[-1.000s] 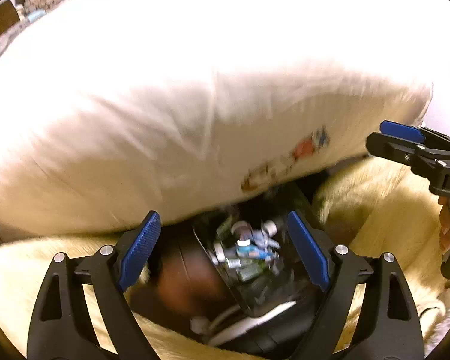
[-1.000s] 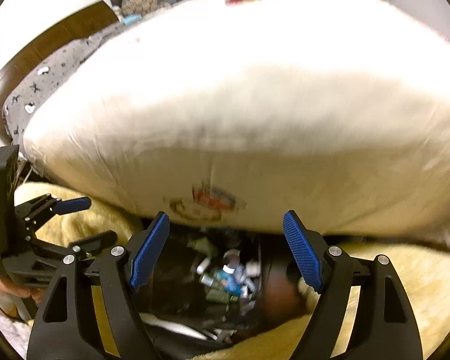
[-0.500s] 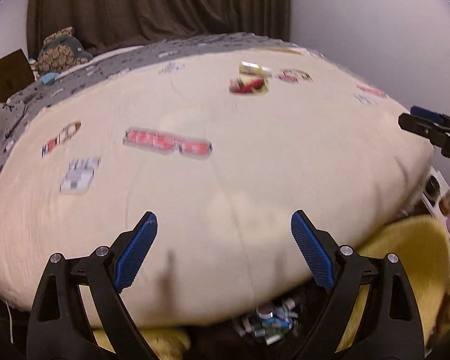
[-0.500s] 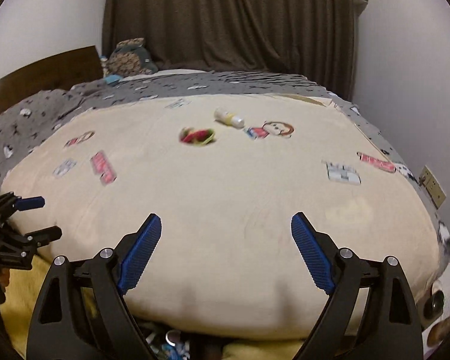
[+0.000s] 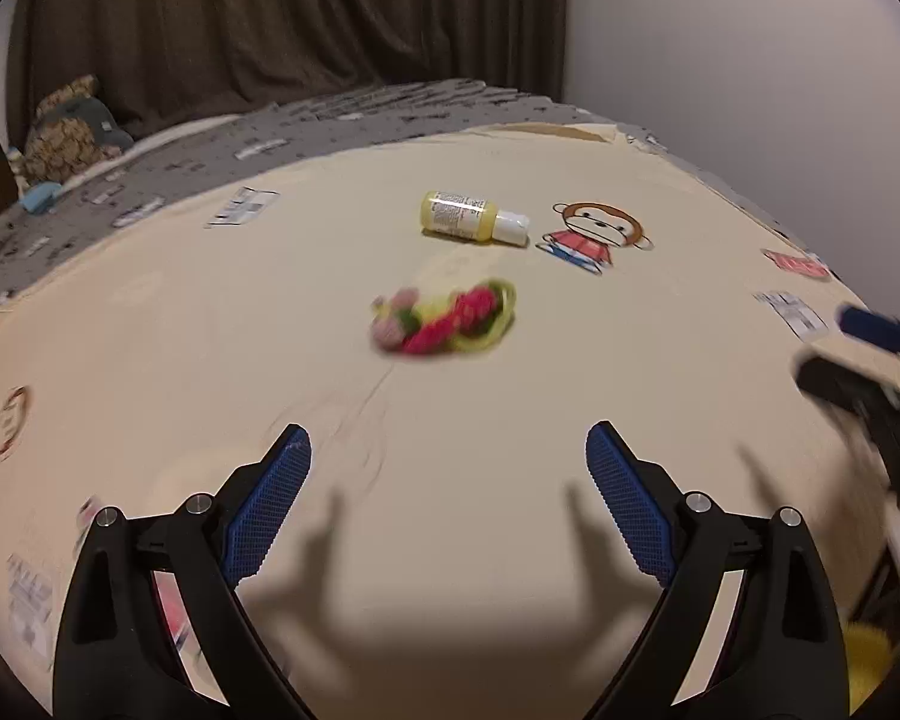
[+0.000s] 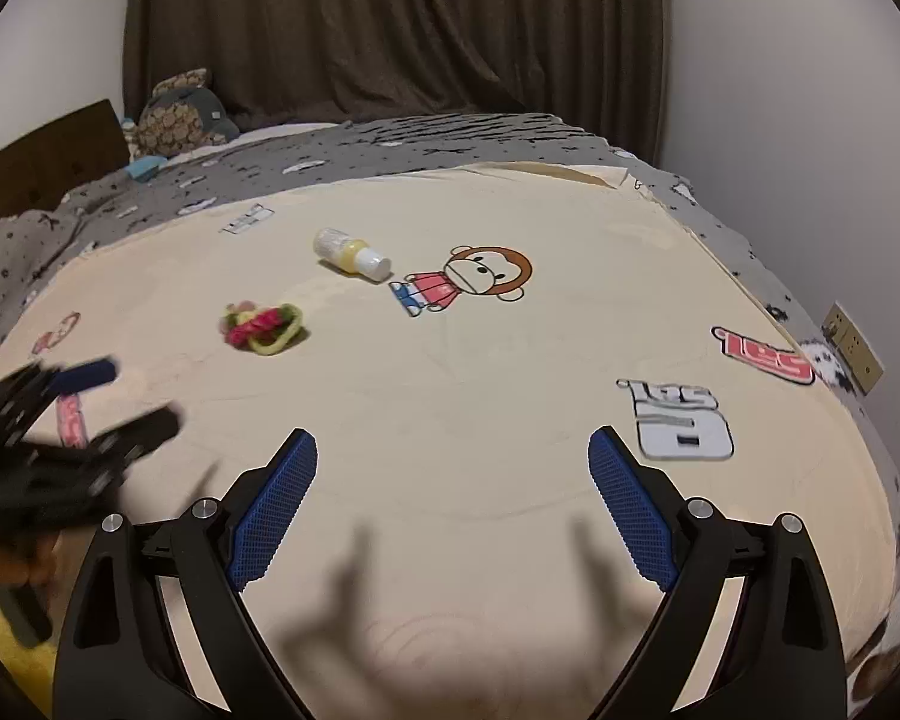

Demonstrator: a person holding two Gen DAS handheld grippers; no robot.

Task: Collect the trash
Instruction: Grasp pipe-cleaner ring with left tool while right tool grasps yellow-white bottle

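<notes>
Scene: a bed (image 6: 570, 360) under a cream blanket printed with cartoon figures, a grey patterned cover behind it and dark curtains at the back.
Left gripper (image 5: 448, 504): jaws spread wide with nothing between them, only bare blanket; they have just been opening further. It hangs over the near part of the blanket and points toward the middle of the bed.
Right gripper (image 6: 453, 507): jaws likewise wide apart and empty, also just opened further; it sits beside the left gripper, aimed at the same stretch of blanket.
Trash still out, first item: a small yellow bottle (image 6: 352, 255) with a white cap lies on its side near the far middle of the blanket, just beside the printed monkey figure (image 6: 468, 285).
Trash still out, second item: a crumpled bundle (image 6: 262, 327) in pink, red, green and yellow lies nearer than the bottle and a little apart from it; what it is made of cannot be told.
Both items: well apart from either gripper, untouched by them.
Collecting place: no bin or bag shows in either view now.
Progress, as a judgement: neither visible item is picked up, so at least two pickups remain; how much has been collected already cannot be told from these views.
Likely next: the bundle is the nearer target for either gripper.
</notes>
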